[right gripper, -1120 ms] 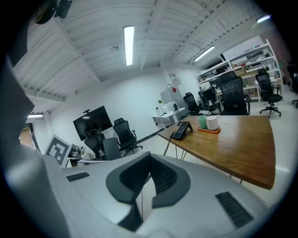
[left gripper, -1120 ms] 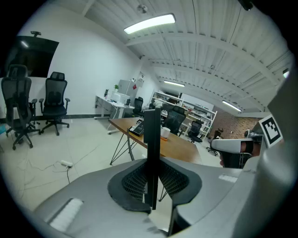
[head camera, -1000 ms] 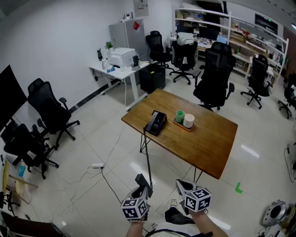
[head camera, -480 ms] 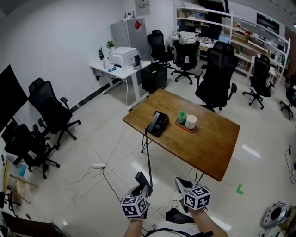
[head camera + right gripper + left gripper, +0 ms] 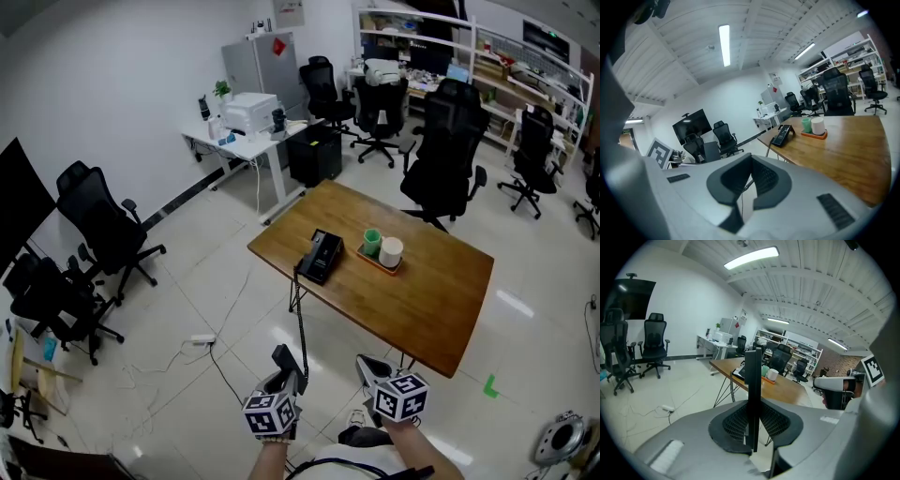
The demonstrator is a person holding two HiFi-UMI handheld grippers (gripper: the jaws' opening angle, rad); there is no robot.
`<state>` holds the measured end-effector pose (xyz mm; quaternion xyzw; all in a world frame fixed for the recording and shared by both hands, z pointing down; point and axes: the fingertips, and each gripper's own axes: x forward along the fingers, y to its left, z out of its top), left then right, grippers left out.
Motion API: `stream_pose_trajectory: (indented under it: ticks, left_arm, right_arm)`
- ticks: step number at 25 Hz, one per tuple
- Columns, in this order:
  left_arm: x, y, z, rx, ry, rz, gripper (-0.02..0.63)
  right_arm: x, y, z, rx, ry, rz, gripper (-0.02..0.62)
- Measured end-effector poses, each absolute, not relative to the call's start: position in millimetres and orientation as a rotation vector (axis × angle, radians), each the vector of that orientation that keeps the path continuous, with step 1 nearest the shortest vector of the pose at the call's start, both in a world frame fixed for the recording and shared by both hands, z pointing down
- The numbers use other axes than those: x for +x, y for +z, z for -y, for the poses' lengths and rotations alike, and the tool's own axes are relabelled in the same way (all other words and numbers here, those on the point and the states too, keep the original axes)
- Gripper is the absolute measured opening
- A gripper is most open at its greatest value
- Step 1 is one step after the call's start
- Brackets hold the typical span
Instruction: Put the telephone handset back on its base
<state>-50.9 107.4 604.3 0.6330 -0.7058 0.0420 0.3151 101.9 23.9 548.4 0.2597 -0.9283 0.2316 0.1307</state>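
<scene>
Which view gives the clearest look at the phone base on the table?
The head view: the phone base is seen from above, whole, near a corner of the table. The right gripper view shows it small and side-on. In the left gripper view, the held handset covers most of it.

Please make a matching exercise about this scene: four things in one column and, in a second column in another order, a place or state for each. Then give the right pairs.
Things:
1. telephone handset
2. telephone base
3. green cup
4. right gripper

Places or states:
A. on the orange tray
B. shut, nothing between its jaws
C. clamped in the left gripper
D. directly on the wooden table

Pairs: 1-C; 2-D; 3-A; 4-B
</scene>
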Motion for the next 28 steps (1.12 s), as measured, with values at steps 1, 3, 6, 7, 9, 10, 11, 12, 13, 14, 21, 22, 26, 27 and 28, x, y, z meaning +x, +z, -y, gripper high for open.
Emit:
stream_pose_trajectory:
  ticks: [1, 3, 6, 7, 9, 10, 11, 12, 13, 14, 21, 22, 26, 27, 28]
  left_arm:
    - [-52, 604, -103, 1.663, 0.112, 1.863, 0.069]
    - [-54, 604, -92, 1.656, 0.115, 1.868, 0.069]
    - [-57, 604, -76, 1.648, 0.114, 1.874, 0.069]
    - [-58, 604, -70, 1.647, 0.114, 1.876, 0.069]
    - [-57, 605, -58, 1.645, 0.118, 1.875, 0.069]
    - [-57, 606, -53, 1.644, 0.119, 1.872, 0.069]
    - [-56, 607, -47, 1.643, 0.117, 1.869, 0.069]
    - [-55, 608, -42, 1.64, 0.114, 1.866, 0.069]
    - [-54, 609, -38, 1.635, 0.112, 1.865, 0.069]
    - [-53, 610, -33, 1.63, 0.114, 1.867, 0.069]
    - [-46, 615, -17, 1.597, 0.121, 1.882, 0.069]
    - [-45, 616, -16, 1.596, 0.126, 1.882, 0.069]
    - [-50, 619, -13, 1.592, 0.129, 1.882, 0.069]
    - [-52, 621, -11, 1.593, 0.127, 1.879, 0.069]
    - [-55, 622, -10, 1.594, 0.126, 1.874, 0.069]
  right_arm:
    - [102, 549, -18, 0.753, 0.68, 2.699, 0.011]
    - [101, 549, -8, 0.749, 0.686, 2.702, 0.011]
    - [102, 549, 9, 0.741, 0.684, 2.702, 0.011]
    - [103, 550, 15, 0.738, 0.685, 2.701, 0.011]
    - [105, 553, 27, 0.733, 0.691, 2.7, 0.011]
    - [106, 554, 33, 0.73, 0.696, 2.7, 0.011]
    - [108, 554, 39, 0.727, 0.7, 2.702, 0.011]
    - [109, 554, 44, 0.724, 0.703, 2.704, 0.011]
    - [110, 553, 50, 0.721, 0.705, 2.706, 0.011]
    - [112, 552, 55, 0.717, 0.705, 2.708, 0.011]
    - [115, 557, 76, 0.688, 0.735, 2.717, 0.011]
    - [114, 558, 77, 0.684, 0.741, 2.719, 0.011]
    - [109, 563, 82, 0.663, 0.738, 2.72, 0.011]
    - [107, 563, 83, 0.66, 0.733, 2.719, 0.011]
    - [106, 564, 85, 0.659, 0.73, 2.717, 0.011]
